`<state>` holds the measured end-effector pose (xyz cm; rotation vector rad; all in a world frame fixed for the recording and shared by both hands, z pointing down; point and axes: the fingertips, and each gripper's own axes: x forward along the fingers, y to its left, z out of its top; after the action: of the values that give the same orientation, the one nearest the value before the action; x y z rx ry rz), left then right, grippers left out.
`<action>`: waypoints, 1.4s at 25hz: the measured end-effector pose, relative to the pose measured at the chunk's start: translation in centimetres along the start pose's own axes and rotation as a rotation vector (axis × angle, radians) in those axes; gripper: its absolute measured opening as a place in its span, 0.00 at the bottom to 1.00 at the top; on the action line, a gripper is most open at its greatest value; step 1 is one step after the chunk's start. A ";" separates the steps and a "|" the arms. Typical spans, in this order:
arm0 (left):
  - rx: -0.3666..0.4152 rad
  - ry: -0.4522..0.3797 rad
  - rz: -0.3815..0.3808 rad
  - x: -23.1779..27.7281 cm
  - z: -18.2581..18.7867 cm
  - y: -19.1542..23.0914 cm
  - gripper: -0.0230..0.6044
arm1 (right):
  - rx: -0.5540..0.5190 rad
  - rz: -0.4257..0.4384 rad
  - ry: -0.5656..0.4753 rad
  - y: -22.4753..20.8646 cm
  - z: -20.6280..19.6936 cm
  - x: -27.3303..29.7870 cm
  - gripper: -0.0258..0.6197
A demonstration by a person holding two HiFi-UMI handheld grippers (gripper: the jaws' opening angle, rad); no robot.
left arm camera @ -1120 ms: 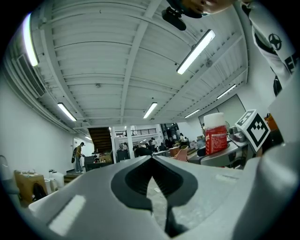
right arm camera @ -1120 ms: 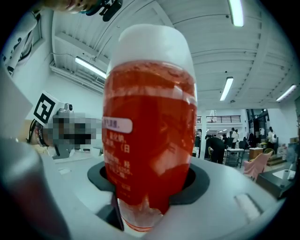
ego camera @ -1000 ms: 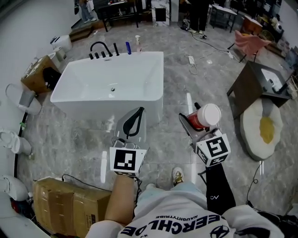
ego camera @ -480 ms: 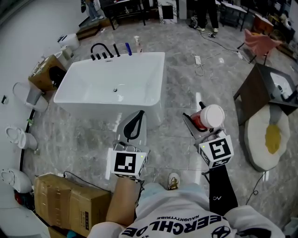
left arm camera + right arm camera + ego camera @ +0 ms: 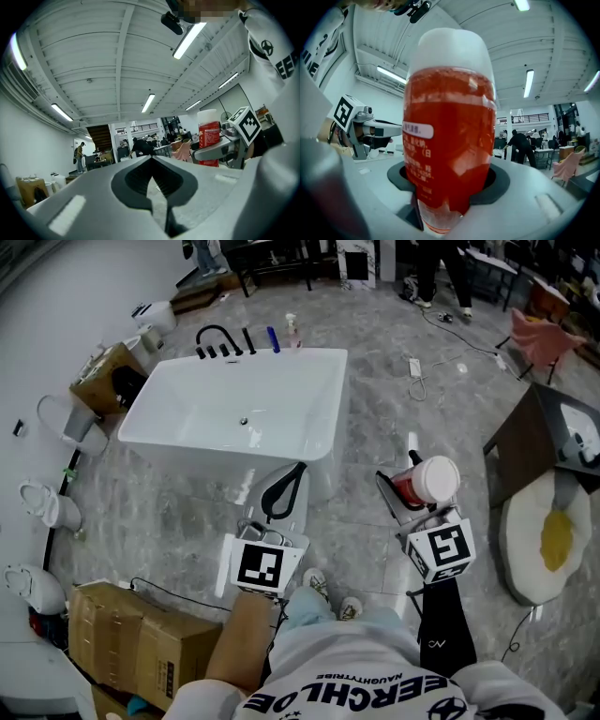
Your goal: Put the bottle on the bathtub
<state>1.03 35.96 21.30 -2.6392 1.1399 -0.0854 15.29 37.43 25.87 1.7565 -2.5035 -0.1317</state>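
right tool (image 5: 411, 489) clamped on glossy red white-capped bottle (image 5: 427, 479), left tool (image 5: 285, 487) closed, empty, smooth white bathtub (image 5: 217, 409)

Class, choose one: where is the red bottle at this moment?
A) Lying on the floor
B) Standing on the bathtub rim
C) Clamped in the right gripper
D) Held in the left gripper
C: the right gripper is shut on the red bottle, clear of the bathtub.
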 end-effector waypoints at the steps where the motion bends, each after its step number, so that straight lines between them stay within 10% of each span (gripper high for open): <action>1: 0.003 0.001 0.000 0.5 -0.2 0.5 0.04 | 0.002 0.004 -0.004 -0.1 0.0 0.8 0.51; 35: 0.056 -0.108 -0.195 35.2 -10.5 37.1 0.04 | -0.061 -0.117 0.013 -10.5 0.9 49.5 0.51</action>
<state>-2.55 -16.08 19.85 -2.6623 0.8327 -0.0122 8.19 -12.72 24.52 1.8725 -2.3618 -0.2015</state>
